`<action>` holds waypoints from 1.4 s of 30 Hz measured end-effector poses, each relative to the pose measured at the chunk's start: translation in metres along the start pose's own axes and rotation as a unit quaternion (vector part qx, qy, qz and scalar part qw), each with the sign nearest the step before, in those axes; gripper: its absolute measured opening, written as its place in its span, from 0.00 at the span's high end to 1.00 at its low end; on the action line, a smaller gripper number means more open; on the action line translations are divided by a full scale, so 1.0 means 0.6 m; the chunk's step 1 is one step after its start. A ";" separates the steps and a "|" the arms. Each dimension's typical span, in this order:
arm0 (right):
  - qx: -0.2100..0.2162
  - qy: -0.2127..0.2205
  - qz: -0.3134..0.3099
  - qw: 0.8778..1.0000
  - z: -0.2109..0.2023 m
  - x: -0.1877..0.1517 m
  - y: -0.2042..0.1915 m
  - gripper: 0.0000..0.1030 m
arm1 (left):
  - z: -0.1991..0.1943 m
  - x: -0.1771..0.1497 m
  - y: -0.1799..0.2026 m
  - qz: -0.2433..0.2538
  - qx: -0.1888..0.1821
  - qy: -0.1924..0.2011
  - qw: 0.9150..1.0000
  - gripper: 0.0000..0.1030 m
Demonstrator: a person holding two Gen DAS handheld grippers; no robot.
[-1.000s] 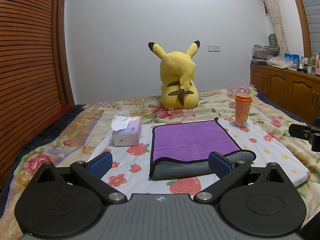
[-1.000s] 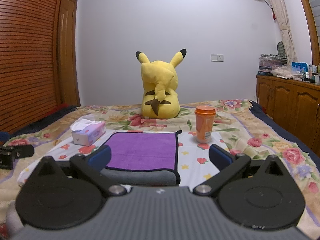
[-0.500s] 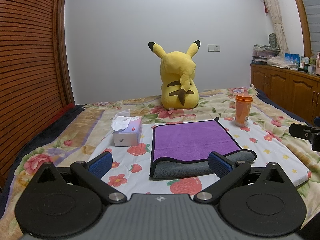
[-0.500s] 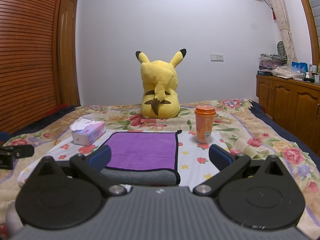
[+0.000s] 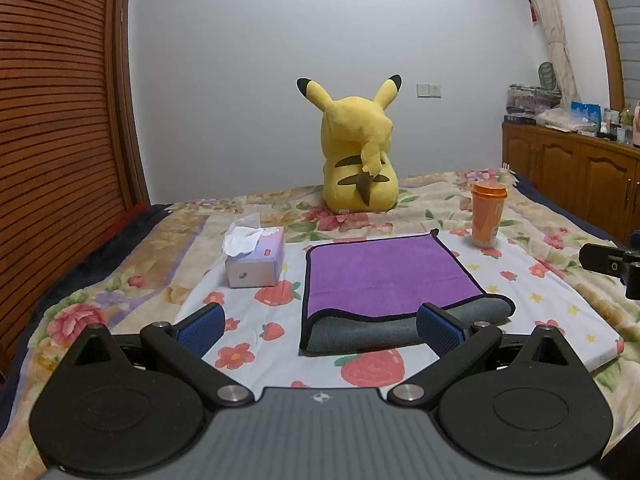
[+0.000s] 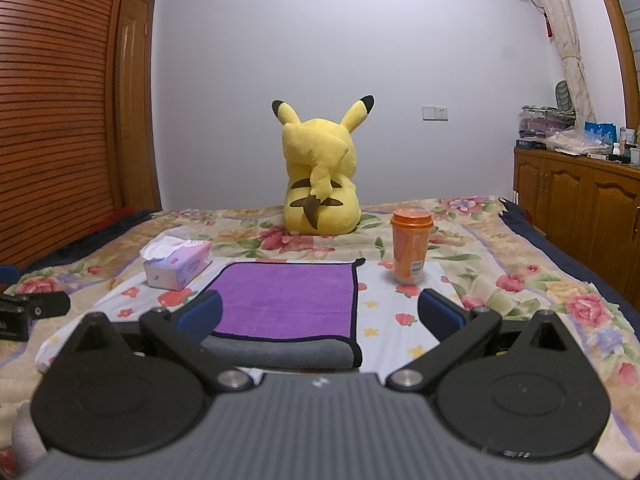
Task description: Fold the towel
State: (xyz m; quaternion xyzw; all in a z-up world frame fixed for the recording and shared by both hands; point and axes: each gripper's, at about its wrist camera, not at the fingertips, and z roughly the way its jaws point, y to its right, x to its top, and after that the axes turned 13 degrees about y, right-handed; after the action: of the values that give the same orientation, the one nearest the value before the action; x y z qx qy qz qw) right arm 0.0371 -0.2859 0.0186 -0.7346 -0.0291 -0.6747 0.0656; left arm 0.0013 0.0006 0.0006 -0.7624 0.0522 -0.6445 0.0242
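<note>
One towel point(image 5: 384, 276) lies flat on the bed point(image 5: 532, 280), folded purple over grey, its grey fold along the near edge; its long axis runs side to side. One tissue box point(image 5: 256, 264) stands toward the bed's left edge, one orange cup point(image 5: 486, 216) toward the right, one yellow plush point(image 5: 358, 164) at the far edge. The left gripper point(image 5: 320, 326) and the right gripper point(image 6: 320, 314) are both spread wide, holding nothing. Only the right wrist view shows a wooden door point(image 6: 136, 100).

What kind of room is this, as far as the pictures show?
Most likely a bedroom: the towel lies on a bed with a floral cover, a Pikachu plush sits behind it, and a wooden cabinet lines the wall.
</note>
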 end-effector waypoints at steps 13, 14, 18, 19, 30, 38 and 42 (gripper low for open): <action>-0.004 -0.017 0.006 1.000 0.023 -0.003 -0.002 0.00 | 0.032 -0.004 0.003 0.006 -0.003 -0.022 1.000 0.00; -0.004 -0.019 0.007 1.000 0.026 -0.004 -0.002 0.00 | 0.035 -0.004 0.003 0.005 -0.004 -0.026 1.000 0.00; -0.006 -0.029 0.011 1.000 0.037 -0.008 0.000 0.00 | 0.046 -0.004 0.001 -0.001 -0.008 -0.034 0.999 0.00; -0.006 -0.031 0.011 0.999 0.040 -0.008 0.001 0.00 | 0.049 -0.004 0.000 -0.001 -0.009 -0.036 0.999 0.00; -0.005 -0.048 0.002 0.999 0.071 -0.017 0.001 0.00 | 0.083 -0.001 -0.008 -0.004 -0.011 -0.051 0.999 0.00; -0.004 -0.059 -0.004 0.998 0.097 -0.023 0.004 0.00 | 0.108 0.000 -0.012 -0.005 -0.017 -0.059 0.998 0.00; -0.001 -0.067 -0.008 0.998 0.111 -0.027 0.005 0.00 | 0.123 0.003 -0.017 -0.010 -0.019 -0.064 0.998 0.00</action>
State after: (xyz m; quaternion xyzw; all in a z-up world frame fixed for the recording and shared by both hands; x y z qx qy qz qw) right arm 0.1020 -0.2790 -0.0028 -0.7777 -0.0391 -0.6248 0.0573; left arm 0.0750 0.0084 -0.0091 -0.8028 0.0555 -0.5936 0.0068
